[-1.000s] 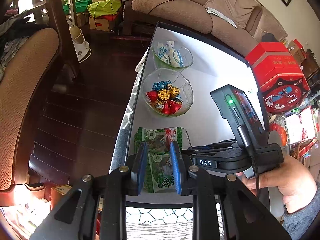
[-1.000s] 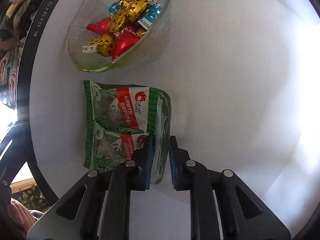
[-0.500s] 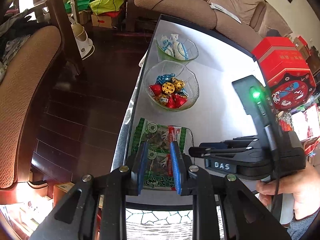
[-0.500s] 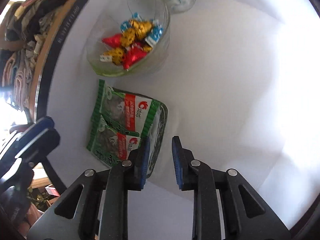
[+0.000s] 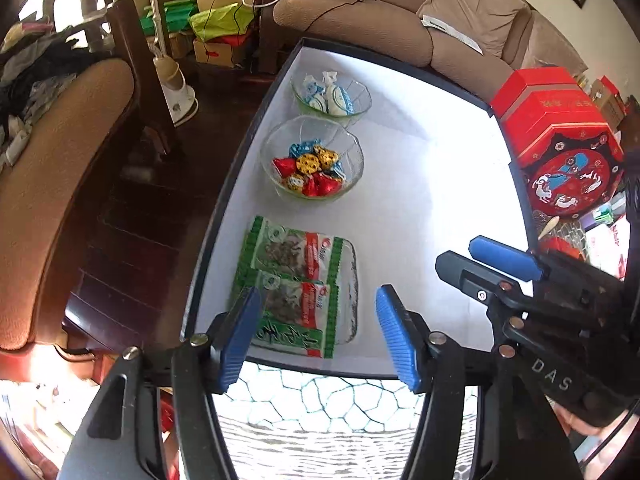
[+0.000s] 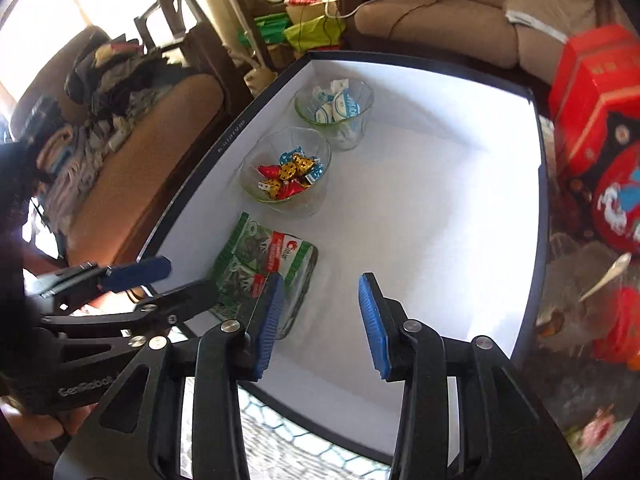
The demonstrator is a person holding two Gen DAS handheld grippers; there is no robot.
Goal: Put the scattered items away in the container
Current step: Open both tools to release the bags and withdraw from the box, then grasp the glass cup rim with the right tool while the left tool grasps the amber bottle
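A white box with a black rim [image 5: 400,184] [image 6: 440,200] holds a glass tray of green snack packets [image 5: 296,288] [image 6: 264,268], a glass bowl of foil-wrapped chocolates [image 5: 312,164] [image 6: 286,176] and a glass bowl of white-and-blue candies [image 5: 332,96] [image 6: 336,108]. My left gripper [image 5: 318,332] is open and empty, raised above the box's near edge over the packets. My right gripper [image 6: 320,316] is open and empty, raised above the near part of the box, right of the packets. Each gripper shows in the other's view [image 5: 500,264] [image 6: 132,276].
A red patterned tin [image 5: 560,152] [image 6: 600,120] stands right of the box. A brown sofa [image 5: 400,12] is behind it and a brown cushioned chair [image 5: 60,180] to the left over dark wood floor. A netted white cloth [image 5: 320,400] lies under the box's near edge.
Both grippers have opened wide and pulled back and up from the snack packets. The right gripper has let go of the tray's edge, and the tray rests in the box.
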